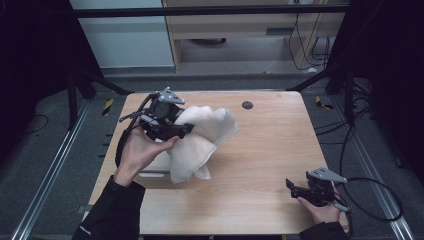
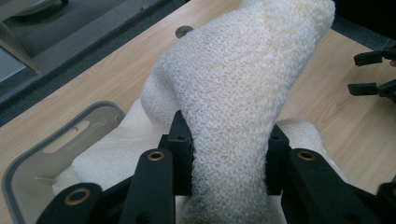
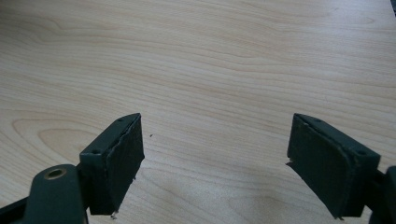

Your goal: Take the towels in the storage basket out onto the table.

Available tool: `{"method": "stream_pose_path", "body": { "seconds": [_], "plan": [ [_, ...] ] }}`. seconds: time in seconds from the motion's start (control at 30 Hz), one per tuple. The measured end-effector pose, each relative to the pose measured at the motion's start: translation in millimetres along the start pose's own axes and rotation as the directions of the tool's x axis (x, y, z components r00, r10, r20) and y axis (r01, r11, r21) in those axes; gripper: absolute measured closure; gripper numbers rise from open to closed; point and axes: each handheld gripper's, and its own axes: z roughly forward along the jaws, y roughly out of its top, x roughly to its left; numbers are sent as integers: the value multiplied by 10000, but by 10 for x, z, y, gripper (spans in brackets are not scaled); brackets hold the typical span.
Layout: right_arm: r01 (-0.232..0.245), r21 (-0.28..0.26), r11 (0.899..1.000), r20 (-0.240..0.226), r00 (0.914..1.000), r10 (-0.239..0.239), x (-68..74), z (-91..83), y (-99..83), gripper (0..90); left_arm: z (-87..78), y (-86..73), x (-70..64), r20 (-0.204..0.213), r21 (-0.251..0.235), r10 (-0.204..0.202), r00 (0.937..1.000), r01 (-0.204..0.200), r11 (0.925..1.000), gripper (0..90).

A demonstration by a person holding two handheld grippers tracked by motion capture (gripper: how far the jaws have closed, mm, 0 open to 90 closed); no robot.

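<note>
The left tool [image 1: 181, 131] is clamped on a cream knitted cloth [image 1: 200, 140] — in the left gripper view its two black jaws press a thick fold of the cloth [image 2: 233, 93] between them, and the bunched knit rises up and away from the jaws. In the high view the cloth sits at about ten o'clock of the desk's [image 1: 265, 150] middle, lifted at its upper part and draping down onto the desk. Under and beside it lies a grey tray [image 2: 46, 149], with part of the cloth resting in it. A small dark disc [image 1: 247, 105] is set into the desk toward twelve o'clock.

The right tool [image 1: 292, 187] hangs low at about four o'clock, well apart from the cloth — its jaws stand wide apart with bare wood [image 3: 210, 70] between them, gripping nothing.
</note>
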Motion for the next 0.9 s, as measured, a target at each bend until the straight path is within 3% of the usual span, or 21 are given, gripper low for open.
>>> {"method": "stream_pose_path", "body": {
  "seconds": [0.4, 0.9],
  "plan": [
    [-21, -35, 10000, -14, 10000, 21, -2, -4, 2, 185, 247, 126, -233, 415, 201, 411, 9983, -420, 9989, 647],
    [-9, -50, 10000, -36, 10000, 9, -4, -4, 2, 188, 609, 150, -397, 947, 403, 665, 9933, -706, 9967, 647]
  ]
}}
